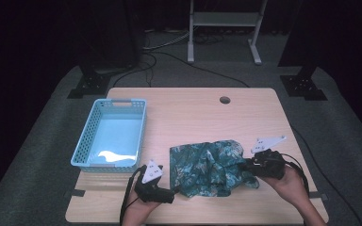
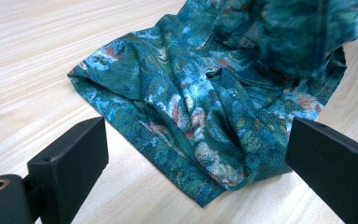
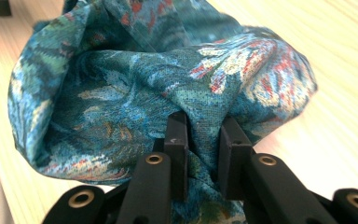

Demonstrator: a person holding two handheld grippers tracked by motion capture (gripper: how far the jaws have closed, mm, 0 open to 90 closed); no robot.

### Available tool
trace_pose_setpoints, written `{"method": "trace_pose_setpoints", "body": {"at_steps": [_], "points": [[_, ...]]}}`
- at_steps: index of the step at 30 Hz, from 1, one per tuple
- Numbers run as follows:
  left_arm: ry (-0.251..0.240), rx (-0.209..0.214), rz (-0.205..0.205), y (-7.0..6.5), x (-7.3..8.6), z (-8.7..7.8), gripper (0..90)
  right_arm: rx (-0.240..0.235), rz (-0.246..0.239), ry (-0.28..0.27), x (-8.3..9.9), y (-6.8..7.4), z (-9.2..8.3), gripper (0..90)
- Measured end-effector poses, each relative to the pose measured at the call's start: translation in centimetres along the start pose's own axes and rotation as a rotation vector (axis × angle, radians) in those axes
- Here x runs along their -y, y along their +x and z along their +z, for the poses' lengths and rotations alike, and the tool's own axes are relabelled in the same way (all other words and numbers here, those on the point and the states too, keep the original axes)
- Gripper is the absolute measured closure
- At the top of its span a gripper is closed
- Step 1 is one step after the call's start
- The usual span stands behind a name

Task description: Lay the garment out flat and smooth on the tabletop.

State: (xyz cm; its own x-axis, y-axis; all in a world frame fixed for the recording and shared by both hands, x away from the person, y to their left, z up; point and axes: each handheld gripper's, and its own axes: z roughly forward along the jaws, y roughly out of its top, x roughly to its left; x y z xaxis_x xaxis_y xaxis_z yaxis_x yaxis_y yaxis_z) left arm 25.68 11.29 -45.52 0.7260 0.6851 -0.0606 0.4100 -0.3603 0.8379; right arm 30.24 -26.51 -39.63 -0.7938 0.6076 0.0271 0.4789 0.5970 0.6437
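Observation:
A teal patterned cloth (image 1: 207, 165) lies crumpled on the wooden table (image 1: 193, 108), near its front edge. My right gripper (image 1: 246, 165) is shut on the cloth's right side; in the right gripper view a fold of the cloth (image 3: 121, 93) is pinched between the jaws and lifted off the table. My left gripper (image 1: 172, 193) stands open just left of the cloth's front left corner. In the left gripper view the cloth (image 2: 205, 107) lies ahead between the wide-apart fingers (image 2: 70, 163), which do not touch it.
A light blue plastic basket (image 1: 111, 134) stands at the table's left side, with a small white scrap on its bottom. A round cable hole (image 1: 225, 100) sits near the table's far edge. Dark stands and cables lie on the floor beyond.

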Motion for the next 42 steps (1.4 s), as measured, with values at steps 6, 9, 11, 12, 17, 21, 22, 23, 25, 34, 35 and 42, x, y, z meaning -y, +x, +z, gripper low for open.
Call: {"method": "trace_pose_setpoints", "body": {"at_steps": [6, 9, 11, 12, 17, 21, 22, 23, 25, 34, 35, 42], "points": [[-0.002, 0.001, -0.002, 0.1, 0.0, 0.0, 4.9, 0.019, 0.015, 0.026, 1.5, -1.0, -0.6, 76.3], [-0.002, 0.004, 0.000, 0.1, 0.0, 0.0, 4.8, 0.020, 0.031, 0.031, 2.5, -1.6, -0.7, 74.1], [-0.005, 0.004, -0.003, 0.1, 0.0, 0.0, 4.8, 0.027, 0.036, 0.035, 3.2, -1.9, -0.6, 73.0], [-0.003, 0.004, -0.004, 0.1, 0.0, 0.0, 4.8, 0.032, 0.046, 0.040, 3.6, -2.1, -0.5, 72.8], [0.005, 0.004, 0.004, -0.1, -0.1, 0.0, 4.8, 0.042, 0.086, 0.053, 5.5, -3.1, 0.0, 69.6], [0.009, 0.005, 0.019, -0.5, -0.3, -0.1, 4.9, 0.057, 0.117, 0.072, 7.3, -3.9, 0.4, 64.4], [0.011, 0.006, 0.024, -0.5, -0.4, -0.1, 4.9, 0.057, 0.117, 0.072, 7.3, -3.9, 0.4, 64.4], [0.014, 0.007, 0.024, -0.6, -0.4, -0.1, 4.9, 0.066, 0.133, 0.066, 8.1, -4.1, 0.3, 57.9], [0.025, 0.015, 0.026, -0.8, -0.4, 0.1, 4.9, 0.055, 0.155, 0.051, 8.6, -4.3, 0.0, 54.1], [0.060, 0.052, 0.032, -1.5, -0.4, 0.9, 8.6, 0.040, 0.173, -0.032, 9.9, -3.7, -1.7, 42.6], [0.063, 0.056, 0.033, -1.6, -0.5, 1.0, 9.0, 0.032, 0.162, -0.043, 10.1, -3.2, -1.9, 42.0], [0.096, 0.090, 0.076, -2.5, -1.3, 1.8, 18.6, -0.017, 0.116, -0.088, 10.2, -1.2, -2.5, 40.5]]}}
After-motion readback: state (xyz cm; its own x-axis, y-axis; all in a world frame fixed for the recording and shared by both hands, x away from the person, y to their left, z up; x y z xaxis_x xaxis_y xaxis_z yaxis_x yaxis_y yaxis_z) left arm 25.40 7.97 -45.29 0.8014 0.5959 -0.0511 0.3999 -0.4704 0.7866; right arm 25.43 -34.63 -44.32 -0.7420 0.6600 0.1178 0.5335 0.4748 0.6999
